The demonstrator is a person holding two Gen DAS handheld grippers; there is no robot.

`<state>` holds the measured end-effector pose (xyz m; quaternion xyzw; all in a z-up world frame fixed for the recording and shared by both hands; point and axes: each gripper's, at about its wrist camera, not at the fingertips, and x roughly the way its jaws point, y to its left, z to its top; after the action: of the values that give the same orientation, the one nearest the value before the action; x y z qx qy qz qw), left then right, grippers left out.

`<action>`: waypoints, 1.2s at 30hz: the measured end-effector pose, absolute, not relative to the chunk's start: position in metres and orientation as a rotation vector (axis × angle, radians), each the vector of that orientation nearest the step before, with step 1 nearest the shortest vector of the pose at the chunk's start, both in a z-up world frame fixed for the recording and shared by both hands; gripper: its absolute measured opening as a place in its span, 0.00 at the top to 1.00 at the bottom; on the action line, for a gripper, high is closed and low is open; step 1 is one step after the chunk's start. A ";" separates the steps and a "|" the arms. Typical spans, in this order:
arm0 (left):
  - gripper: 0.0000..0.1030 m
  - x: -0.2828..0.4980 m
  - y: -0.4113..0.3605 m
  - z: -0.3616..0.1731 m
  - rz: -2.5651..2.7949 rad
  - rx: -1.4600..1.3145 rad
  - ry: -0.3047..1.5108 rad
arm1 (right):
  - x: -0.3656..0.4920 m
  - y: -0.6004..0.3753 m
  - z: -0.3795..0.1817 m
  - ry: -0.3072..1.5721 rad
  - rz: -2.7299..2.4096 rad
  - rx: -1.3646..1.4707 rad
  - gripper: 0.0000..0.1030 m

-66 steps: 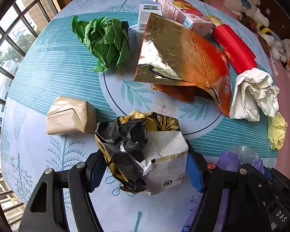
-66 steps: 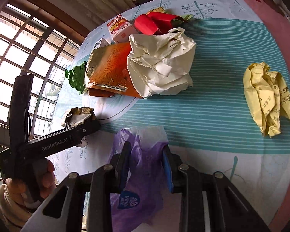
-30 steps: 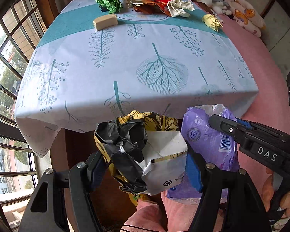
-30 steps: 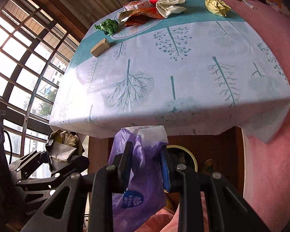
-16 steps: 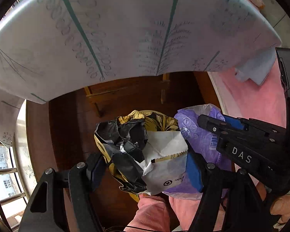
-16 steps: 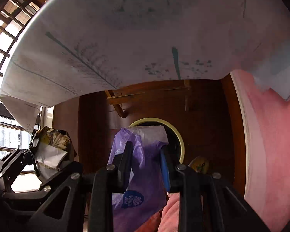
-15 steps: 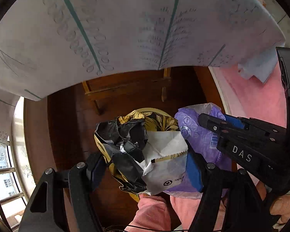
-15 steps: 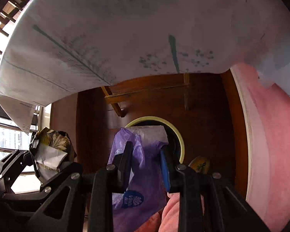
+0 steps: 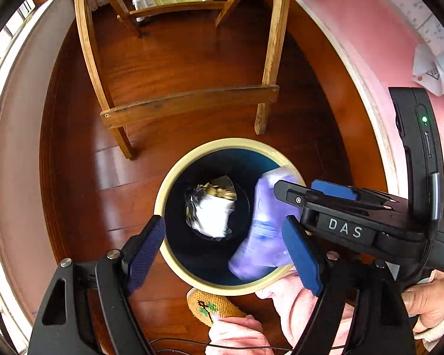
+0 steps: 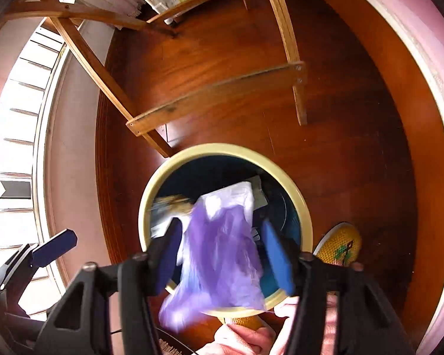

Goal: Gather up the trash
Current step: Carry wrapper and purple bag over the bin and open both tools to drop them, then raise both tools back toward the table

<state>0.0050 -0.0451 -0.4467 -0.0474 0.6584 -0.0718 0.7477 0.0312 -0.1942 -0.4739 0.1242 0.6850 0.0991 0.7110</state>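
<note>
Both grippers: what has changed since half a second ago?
The left gripper has opened and let go of the crumpled black-and-gold wrapper, which is now down inside the bin. The right gripper has opened too; the purple plastic bag, blurred, hangs between its spread fingers over the bin. Both grippers have tipped downward, so the tablecloth is out of view. The bin stays on the wooden floor.

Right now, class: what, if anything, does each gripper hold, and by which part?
Nothing is held. The left gripper is open, the crumpled wrapper down in the bin. The right gripper is open too; the purple plastic bag, blurred, hangs loose between its pads.
</note>
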 end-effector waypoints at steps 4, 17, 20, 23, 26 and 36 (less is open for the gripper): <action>0.23 0.011 -0.041 -0.454 -0.135 -0.119 1.468 | 0.026 -0.196 -0.479 1.514 0.204 0.270 0.37; 0.23 0.011 -0.033 -0.377 -0.054 -0.161 1.424 | 0.026 -0.203 -0.411 1.478 0.193 0.277 0.37; 0.23 0.009 -0.031 -0.337 -0.051 -0.174 1.391 | 0.024 -0.202 -0.373 1.448 0.205 0.281 0.37; 0.23 0.008 -0.030 -0.295 -0.057 -0.182 1.364 | 0.022 -0.198 -0.328 1.400 0.222 0.269 0.37; 0.23 0.005 -0.031 -0.247 -0.070 -0.180 1.318 | 0.018 -0.197 -0.281 1.350 0.235 0.267 0.37; 0.23 -0.001 -0.037 -0.090 -0.135 -0.144 1.138 | 0.003 -0.206 -0.120 1.125 0.272 0.274 0.37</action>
<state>-0.0013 -0.0366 -0.0899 -0.0683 0.5380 -0.0640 0.8377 0.0030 -0.2056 -0.1199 0.1288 0.5301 0.1282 0.8282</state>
